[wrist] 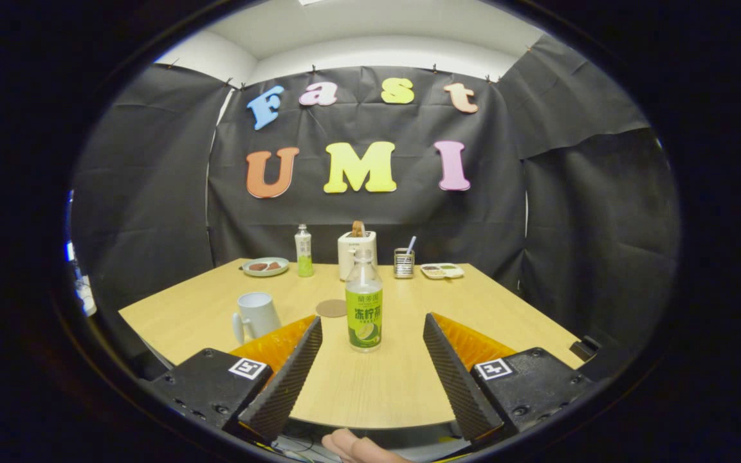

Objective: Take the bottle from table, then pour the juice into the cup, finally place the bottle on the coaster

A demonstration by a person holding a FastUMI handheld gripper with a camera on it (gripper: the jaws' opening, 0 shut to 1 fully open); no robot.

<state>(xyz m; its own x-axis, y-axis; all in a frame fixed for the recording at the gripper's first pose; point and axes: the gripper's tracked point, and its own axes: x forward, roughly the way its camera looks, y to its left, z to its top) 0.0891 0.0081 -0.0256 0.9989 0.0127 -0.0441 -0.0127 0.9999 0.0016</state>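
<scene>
Gripper view inspected: claw (370,350) found spread wide, clamped on nothing. Bottle (364,302) noted upright on counter (370,386), at 12 o'clock just ahead of the fingers, untouched. Cup (258,315) logged at 10 o'clock of bottle, coaster (331,308) just beside bottle at 9 o'clock. Step judged as first: taking the bottle. Next move judged to need a straight advance, then closing on the label.
</scene>
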